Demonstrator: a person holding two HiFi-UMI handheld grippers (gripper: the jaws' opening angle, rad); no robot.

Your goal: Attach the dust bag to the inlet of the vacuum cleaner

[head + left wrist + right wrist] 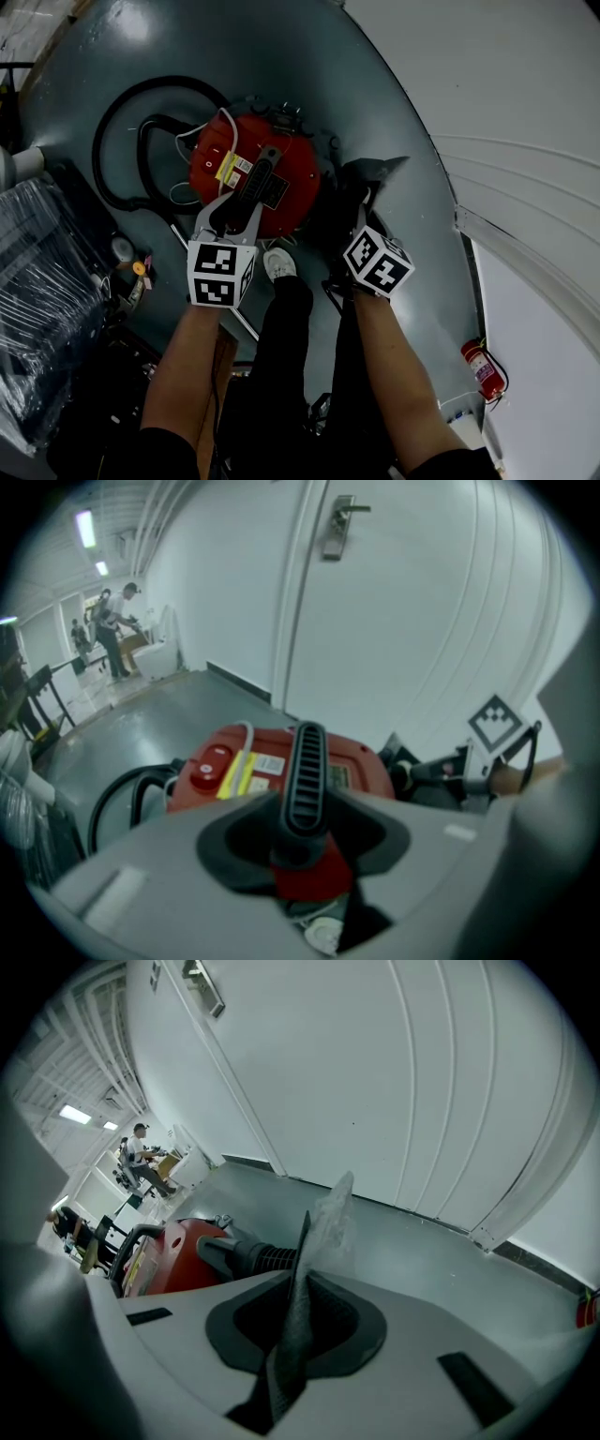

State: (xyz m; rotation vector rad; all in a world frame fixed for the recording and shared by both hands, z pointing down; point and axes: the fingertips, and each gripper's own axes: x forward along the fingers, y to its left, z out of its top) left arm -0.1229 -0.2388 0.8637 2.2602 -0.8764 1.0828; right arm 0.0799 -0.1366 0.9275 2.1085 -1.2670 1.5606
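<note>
The red vacuum cleaner (253, 173) is standing on the grey floor (375, 84), well in from the floor's edge along the white wall (525, 112). Its black hose (117, 141) is looping over the floor on the side away from that edge.

The left hand-held gripper (302, 838) is reaching steeply down onto the top of the machine. Its jaws are closing on the black ribbed handle (306, 761), which is running up between the two pads with one pad against each side.

The right hand-held gripper (292, 1326) is also pointing down, on the side of the vacuum cleaner nearer the wall edge. Its jaws are pinching a thin fold of the dark dust bag (302, 1279), and the fabric is rising edge-on out of the narrow gap between them. The bag is hanging just beside the machine's body, close to the black corrugated inlet (246, 1256) that is sticking out of the red casing. Whether the bag is touching the inlet cannot be told.

A white shoe (278, 264) is showing on the floor between the two arms.
</note>
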